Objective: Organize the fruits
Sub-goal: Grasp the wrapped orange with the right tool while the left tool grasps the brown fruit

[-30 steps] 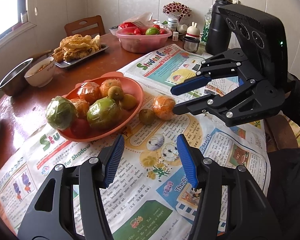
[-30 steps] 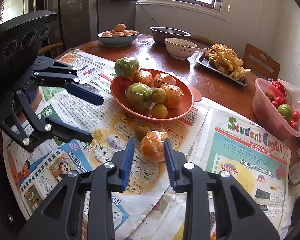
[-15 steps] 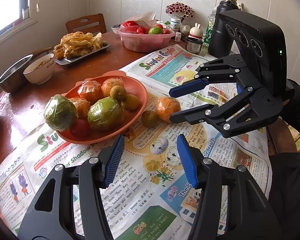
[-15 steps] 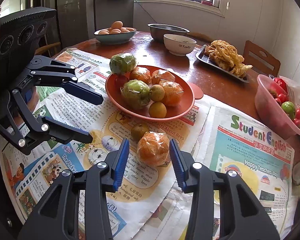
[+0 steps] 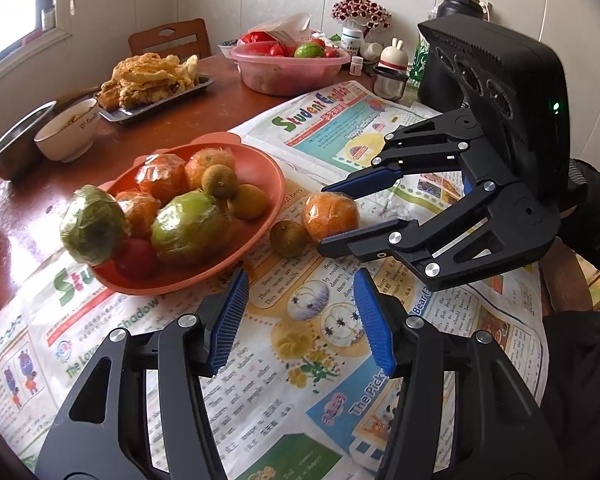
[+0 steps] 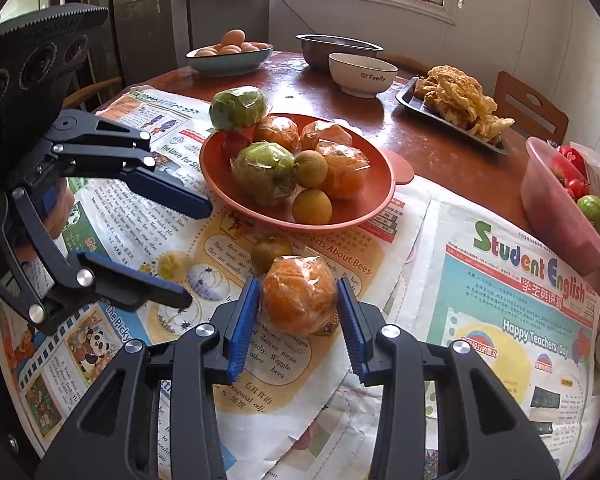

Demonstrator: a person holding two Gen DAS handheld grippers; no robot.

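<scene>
Wrapped orange point(image 6: 298, 294) lay on the newspaper point(image 6: 512, 320) just short of the orange plate point(image 6: 380, 204), a small brownish-green fruit point(image 6: 271, 253) touching its far side. Right gripper point(image 6: 297, 322) straddled it, blue pads at either flank; its jaws had just been closing, and whether the pads already pressed the plastic wrap I could not tell. Likely the pick-up step, the fruit bound for the plate with the others. Plate was already heaped: wrapped oranges, two green wrapped fruits, small brown ones, one green fruit point(image 5: 92, 230) perched on the rim, so a free spot looked scarce. Left gripper point(image 5: 298, 320) hung apart and empty over the newspaper nearby, seemingly keeping clear. Tabletop point(image 6: 432, 148) beyond carried bowls and a tray.
</scene>
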